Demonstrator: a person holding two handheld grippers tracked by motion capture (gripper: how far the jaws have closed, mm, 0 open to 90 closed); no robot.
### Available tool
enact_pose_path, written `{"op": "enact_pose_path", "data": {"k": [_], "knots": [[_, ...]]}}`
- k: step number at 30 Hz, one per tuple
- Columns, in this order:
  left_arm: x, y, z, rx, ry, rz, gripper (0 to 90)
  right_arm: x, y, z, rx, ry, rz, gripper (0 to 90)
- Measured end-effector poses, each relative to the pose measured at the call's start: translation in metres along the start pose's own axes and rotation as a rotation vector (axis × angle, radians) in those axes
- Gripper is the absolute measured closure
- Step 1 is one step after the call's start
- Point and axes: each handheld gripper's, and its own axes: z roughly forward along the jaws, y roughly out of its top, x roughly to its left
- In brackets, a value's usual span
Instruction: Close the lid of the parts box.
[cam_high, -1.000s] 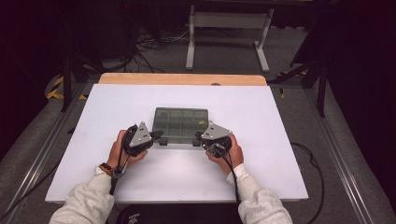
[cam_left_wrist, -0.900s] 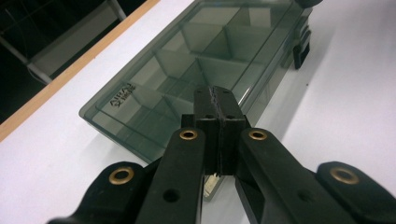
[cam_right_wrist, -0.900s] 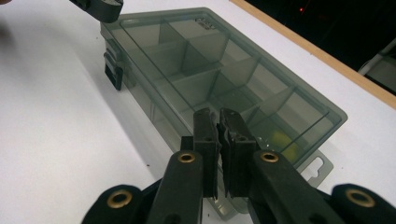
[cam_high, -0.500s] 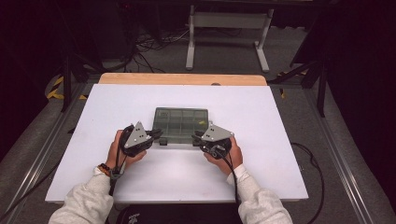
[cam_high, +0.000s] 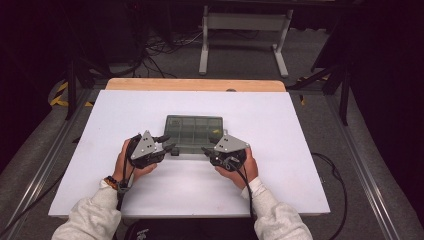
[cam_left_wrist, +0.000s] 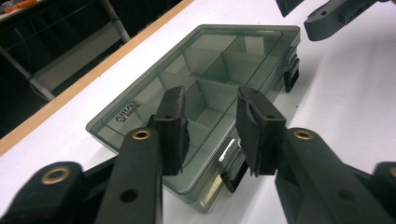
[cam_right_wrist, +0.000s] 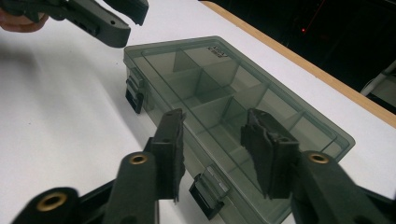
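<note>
We see smoky compartment box (cam_high: 194, 133) mid-table, lid shut. Left gripper (cam_high: 167, 142) & right gripper (cam_high: 206, 149) at near edge, jaws apart, each lined up w/ latch (cam_left_wrist: 235, 173) – prob to unclip.

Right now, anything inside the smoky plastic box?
Through the closed lid, the compartment box shows dividers and mostly empty cells; one small yellowish item sits near its right side. The gripper pads cover a few cells.
</note>
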Motion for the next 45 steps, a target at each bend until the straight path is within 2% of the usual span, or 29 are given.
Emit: {"op": "enact_pose_path", "data": {"k": [8, 9, 11, 14, 16, 17, 18, 23, 26, 28, 30, 32, 36, 45], "knots": [[-0.001, -0.001, 0.0, -0.01, 0.031, -0.021, 40.1, -0.001, 0.0, 0.001, -0.001, -0.014, 0.013, 38.0], [-0.001, -0.001, 0.0, -0.011, 0.035, -0.024, 32.4, -0.001, 0.0, 0.001, -0.006, -0.013, 0.016, 33.3], [-0.002, -0.001, 0.002, -0.008, 0.04, -0.04, 29.7, -0.001, 0.0, 0.002, -0.005, -0.013, 0.018, 30.7], [-0.002, -0.001, 0.003, -0.011, 0.029, -0.048, 18.9, 0.0, 0.0, 0.004, 0.005, -0.026, 0.021, 22.5], [-0.002, -0.001, 0.003, -0.015, 0.024, -0.051, 17.3, -0.001, 0.0, 0.004, 0.001, -0.03, 0.024, 19.9], [-0.002, -0.001, 0.003, -0.018, 0.025, -0.056, 12.2, -0.002, -0.001, 0.004, -0.006, -0.034, 0.038, 16.6], [-0.002, -0.001, 0.003, -0.018, 0.027, -0.056, 10.9, -0.002, -0.001, 0.004, -0.003, -0.046, 0.042, 15.0], [-0.001, -0.001, 0.001, -0.035, 0.013, -0.069, 6.9, -0.003, -0.001, 0.005, -0.008, -0.042, 0.061, 10.4], [-0.001, -0.001, 0.001, -0.033, 0.005, -0.067, 5.2, -0.002, -0.001, 0.005, -0.009, -0.044, 0.056, 8.0], [-0.001, 0.0, 0.0, -0.036, 0.004, -0.066, 5.2, -0.001, 0.0, 0.005, 0.006, -0.063, 0.038, 7.9], [-0.002, 0.001, -0.001, -0.036, 0.003, -0.063, 5.3, 0.0, 0.0, 0.004, 0.002, -0.06, 0.033, 8.4], [-0.004, 0.001, -0.001, -0.035, 0.0, -0.063, 5.3, 0.002, 0.001, 0.002, 0.013, -0.076, 0.006, 8.2], [-0.007, 0.003, -0.004, -0.034, 0.0, -0.04, 5.8, 0.003, 0.002, -0.001, 0.009, -0.089, -0.007, 9.0], [-0.011, 0.005, -0.014, -0.045, -0.007, -0.029, 6.4, 0.004, 0.0, -0.013, 0.016, -0.111, -0.031, 9.3]]}}
